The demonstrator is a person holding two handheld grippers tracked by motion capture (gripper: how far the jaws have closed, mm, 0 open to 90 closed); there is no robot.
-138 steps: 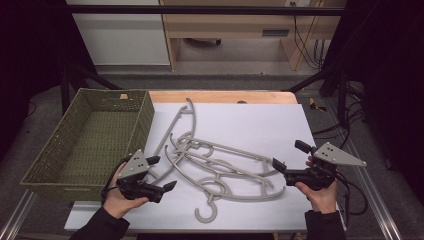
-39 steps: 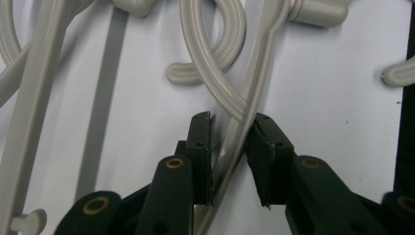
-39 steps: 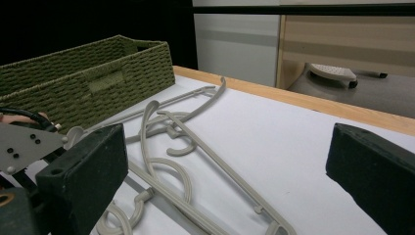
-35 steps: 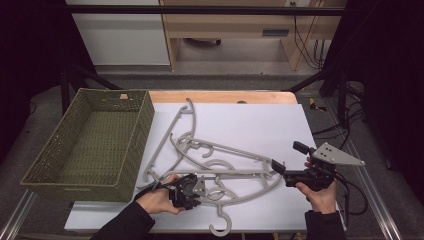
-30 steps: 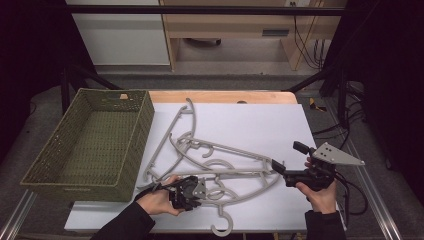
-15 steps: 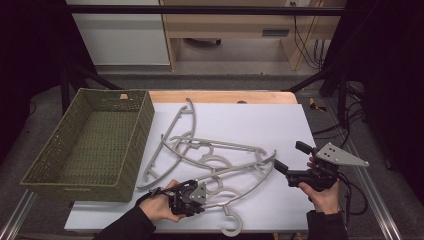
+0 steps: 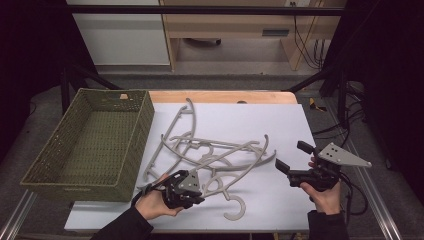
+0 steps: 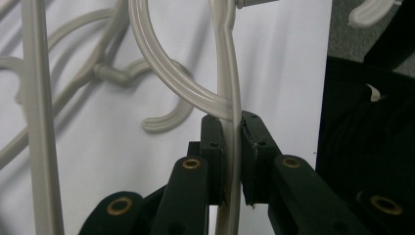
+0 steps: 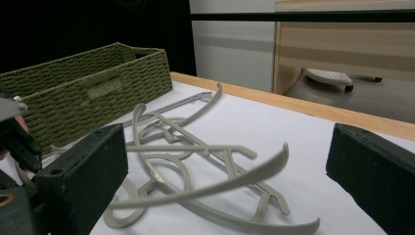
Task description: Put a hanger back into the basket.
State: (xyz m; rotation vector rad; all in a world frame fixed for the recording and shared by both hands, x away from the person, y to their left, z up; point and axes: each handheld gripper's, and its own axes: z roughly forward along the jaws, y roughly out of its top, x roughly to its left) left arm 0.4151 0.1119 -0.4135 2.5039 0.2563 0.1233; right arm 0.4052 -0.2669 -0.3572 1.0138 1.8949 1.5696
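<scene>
My left claw [image 7: 192, 192] pinches the hanger [image 8: 230, 98] by its thin bar near the front edge of the table [image 7: 280, 115]. The hanger's long axis runs toward the right, and the basket [image 7: 95, 145] lies to the left, nearer this hand. My right claw [image 7: 287, 167] stays spread, empty.

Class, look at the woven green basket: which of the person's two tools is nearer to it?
Left. The left tool sits beside the basket at its near corner, shut on a hanger; the right tool hovers across the table, beyond the hangers.
</scene>
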